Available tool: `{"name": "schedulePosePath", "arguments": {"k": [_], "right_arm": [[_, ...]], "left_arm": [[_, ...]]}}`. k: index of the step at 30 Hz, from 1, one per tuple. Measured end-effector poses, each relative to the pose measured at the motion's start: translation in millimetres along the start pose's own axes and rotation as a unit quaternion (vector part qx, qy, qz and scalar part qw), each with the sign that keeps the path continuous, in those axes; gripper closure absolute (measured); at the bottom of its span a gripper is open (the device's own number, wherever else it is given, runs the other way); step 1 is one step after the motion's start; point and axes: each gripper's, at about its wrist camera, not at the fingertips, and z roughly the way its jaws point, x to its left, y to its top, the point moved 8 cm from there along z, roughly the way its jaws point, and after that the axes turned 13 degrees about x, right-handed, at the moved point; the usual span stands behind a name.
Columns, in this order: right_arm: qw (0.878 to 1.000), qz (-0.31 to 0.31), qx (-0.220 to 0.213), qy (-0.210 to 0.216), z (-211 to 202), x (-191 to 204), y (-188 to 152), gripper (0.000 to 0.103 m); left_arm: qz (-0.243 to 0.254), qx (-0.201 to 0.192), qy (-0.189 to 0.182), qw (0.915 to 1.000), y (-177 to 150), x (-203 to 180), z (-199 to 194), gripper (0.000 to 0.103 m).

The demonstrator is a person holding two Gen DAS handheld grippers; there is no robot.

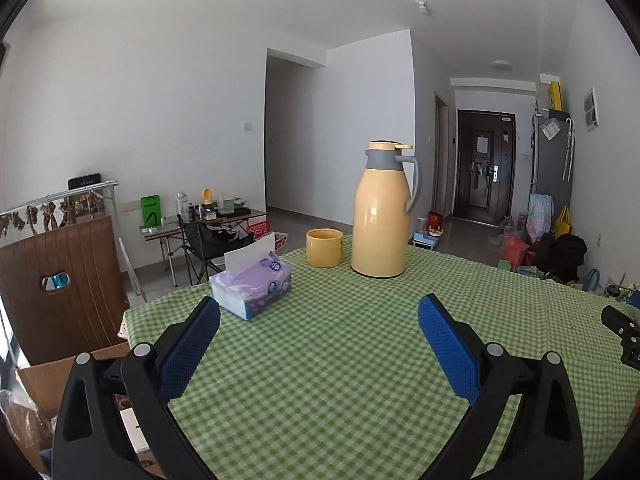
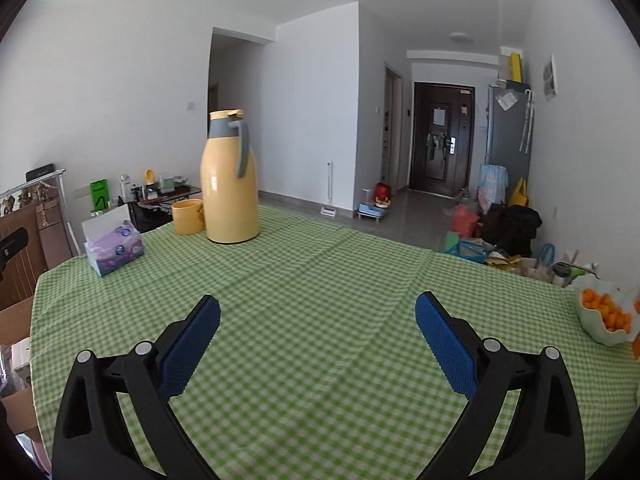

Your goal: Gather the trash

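My left gripper (image 1: 319, 312) is open and empty, held over the green checked tablecloth (image 1: 340, 380). My right gripper (image 2: 318, 312) is open and empty over the same cloth (image 2: 320, 280). No loose trash shows on the table in either view. A purple tissue box (image 1: 251, 286) with a white tissue sticking up lies ahead of the left gripper, a little to the left; it also shows in the right wrist view (image 2: 114, 251) at the far left. Part of the right gripper's body (image 1: 622, 330) shows at the right edge of the left wrist view.
A tall yellow thermos jug (image 1: 384, 212) (image 2: 231, 180) and a yellow cup (image 1: 324, 247) (image 2: 187, 216) stand at the table's far side. A bowl of small oranges (image 2: 606, 316) sits at the right edge. An open cardboard box (image 1: 44, 392) stands left of the table, below its edge.
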Motion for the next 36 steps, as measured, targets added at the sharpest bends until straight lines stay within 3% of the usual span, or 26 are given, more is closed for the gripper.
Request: {"name": "schedulePosePath", "arguments": {"k": [6,18,23,28,31,36], "right_arm": [[1.000,0.011,0.005,-0.002,-8,-10,-6,0.009],[0.999,-0.041,0.019,0.005,-65,18,-39,0.009],[0.997,-0.065,0.021,0.019,-100,34,-61,0.009],[0.996,-0.073,0.035,0.040,-127,52,-93,0.009],[0.995,-0.076,0.037,0.053,-144,63,-112,0.009],[0.992,-0.094,0.032,0.074,-174,82,-141,0.009]], "left_arm": [[0.007,0.002,-0.009,0.9999,-8,-16,-11,0.006],[-0.010,0.000,0.012,0.9999,-44,-9,-107,0.006],[-0.009,0.018,0.017,0.9997,-73,1,-156,0.006],[-0.017,-0.007,0.040,0.9990,-101,15,-212,0.006],[-0.022,-0.001,0.037,0.9991,-121,22,-240,0.006],[-0.030,-0.010,0.061,0.9976,-157,38,-283,0.006]]}}
